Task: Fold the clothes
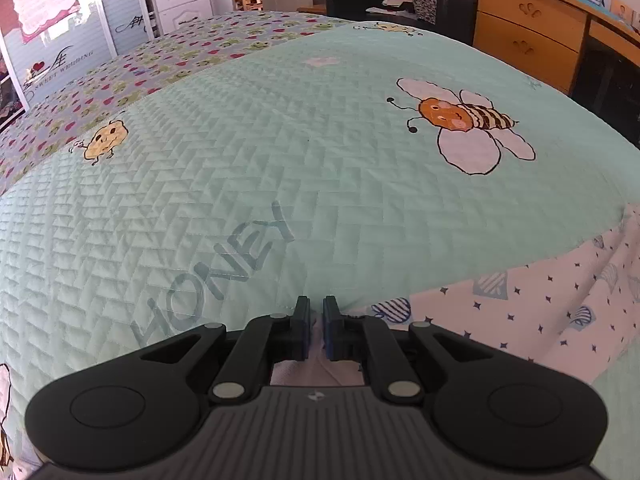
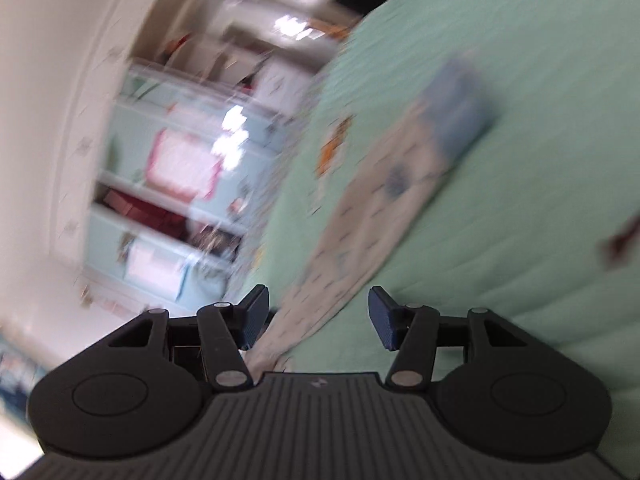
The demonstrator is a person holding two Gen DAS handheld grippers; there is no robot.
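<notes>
Your left gripper, bottom centre of its view, has its jaws nearly together pinching pale cloth; your right gripper is spread wide and holds nothing. Keep that pinch firm and bring the right to a matching edge, judging from here. The garment, white with small dark stars and blue motifs, lies at lower right on the mint quilt; the right view is blurred

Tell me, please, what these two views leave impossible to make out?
- Left wrist: the white star-printed garment runs off the right edge; the left gripper covers the pinched part.
- Right wrist: motion blur smears the garment and the shelves; right gripper open.
</notes>
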